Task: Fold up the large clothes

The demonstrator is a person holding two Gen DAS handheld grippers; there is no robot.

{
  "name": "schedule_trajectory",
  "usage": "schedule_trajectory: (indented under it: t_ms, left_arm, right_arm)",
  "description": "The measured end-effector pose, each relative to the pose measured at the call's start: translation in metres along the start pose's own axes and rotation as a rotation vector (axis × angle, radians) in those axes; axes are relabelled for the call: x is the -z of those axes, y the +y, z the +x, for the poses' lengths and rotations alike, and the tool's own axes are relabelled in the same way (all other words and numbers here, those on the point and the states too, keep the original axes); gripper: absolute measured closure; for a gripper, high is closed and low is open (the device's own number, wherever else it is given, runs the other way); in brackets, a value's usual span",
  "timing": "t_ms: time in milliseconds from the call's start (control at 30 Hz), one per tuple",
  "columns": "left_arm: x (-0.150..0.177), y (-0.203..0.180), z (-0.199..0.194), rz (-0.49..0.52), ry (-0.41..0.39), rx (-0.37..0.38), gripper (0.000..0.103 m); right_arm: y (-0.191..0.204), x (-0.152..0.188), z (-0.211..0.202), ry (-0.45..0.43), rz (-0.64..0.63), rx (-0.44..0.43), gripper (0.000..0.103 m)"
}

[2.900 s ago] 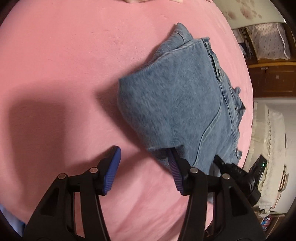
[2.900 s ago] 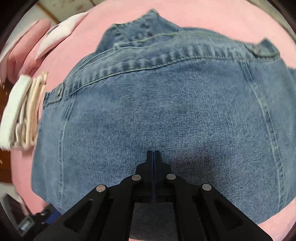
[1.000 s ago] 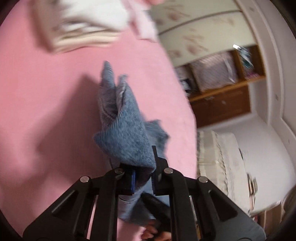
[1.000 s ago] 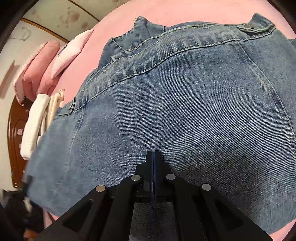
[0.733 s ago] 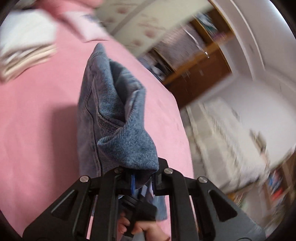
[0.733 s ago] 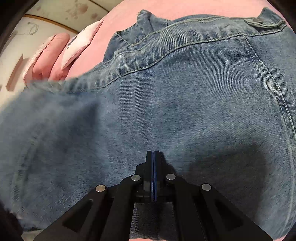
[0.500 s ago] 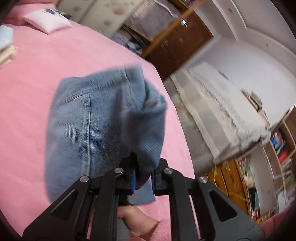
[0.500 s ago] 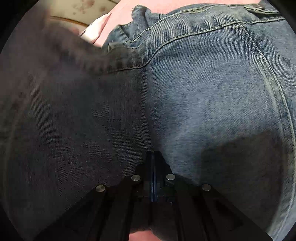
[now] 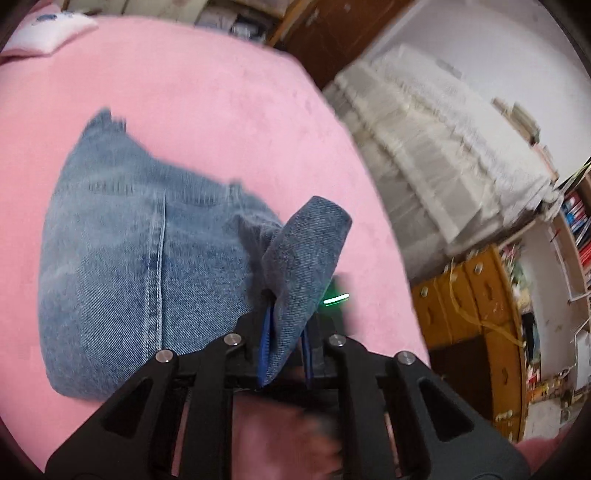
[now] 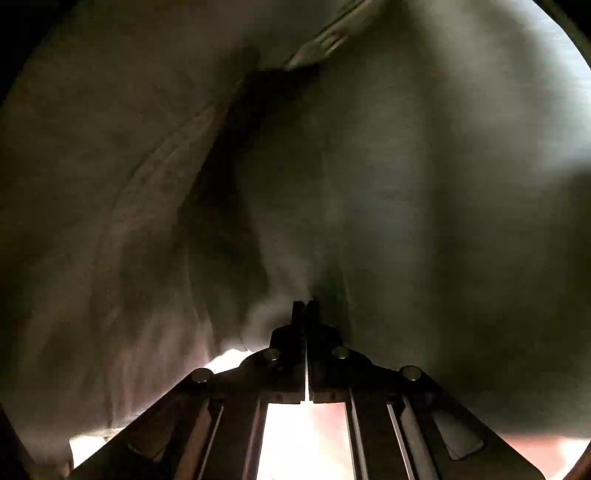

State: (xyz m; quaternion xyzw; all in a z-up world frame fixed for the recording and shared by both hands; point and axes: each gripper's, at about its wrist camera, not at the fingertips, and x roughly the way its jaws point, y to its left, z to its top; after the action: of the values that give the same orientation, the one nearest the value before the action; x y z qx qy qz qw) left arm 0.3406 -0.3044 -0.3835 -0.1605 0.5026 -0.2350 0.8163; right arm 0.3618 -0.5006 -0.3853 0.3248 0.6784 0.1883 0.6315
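Blue jeans [image 9: 129, 277] lie folded on the pink bed cover [image 9: 203, 110] in the left wrist view. My left gripper [image 9: 285, 332] holds a raised fold of the denim between its blue pads [image 9: 264, 332], at the stack's right edge; its jaws are opening with the cloth still between them. A blurred hand [image 9: 288, 424] and a black device with a green light [image 9: 334, 299] show just behind that fold. In the right wrist view, denim [image 10: 406, 184] drapes over the camera and darkens everything. My right gripper [image 10: 306, 306] is shut under the cloth, with nothing seen between its fingers.
A white pillow [image 9: 48, 29] lies at the bed's far left corner. Past the bed's right edge stand a white lace-covered piece of furniture [image 9: 443, 147], yellow wooden drawers [image 9: 472, 314] and a bookshelf [image 9: 576, 221].
My left gripper swung its denim fold across and over the rest of the jeans. The cloth came down over the right camera, which went from a lit view to a dark one.
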Motion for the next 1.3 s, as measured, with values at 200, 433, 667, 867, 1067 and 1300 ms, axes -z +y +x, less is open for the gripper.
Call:
schedule_trajectory:
  t_ms: [200, 433, 667, 867, 1067, 1300]
  left_arm:
    - [0.027, 0.013, 0.043, -0.005, 0.209, -0.109, 0.047]
    - [0.040, 0.000, 0.016, 0.027, 0.161, -0.159, 0.039]
    - [0.003, 0.023, -0.017, -0.031, 0.086, -0.309, 0.039]
    - [-0.017, 0.080, -0.038, -0.164, 0.024, -0.419, 0.039]
    - [-0.017, 0.112, -0.041, -0.210, 0.053, -0.511, 0.038]
    - [-0.007, 0.119, -0.038, -0.179, 0.090, -0.579, 0.038]
  right_arm:
    - [-0.029, 0.008, -0.089, -0.151, 0.041, 0.154, 0.103]
    - [-0.018, -0.016, -0.143, -0.263, 0.032, 0.235, 0.100]
    - [0.021, -0.046, -0.111, -0.185, -0.024, 0.197, 0.070]
    - [0.055, -0.064, -0.056, -0.113, -0.070, 0.364, 0.070]
    - [0.068, -0.080, -0.032, -0.095, -0.111, 0.383, 0.099]
    - [0.075, -0.069, -0.046, -0.251, -0.136, 0.494, 0.101]
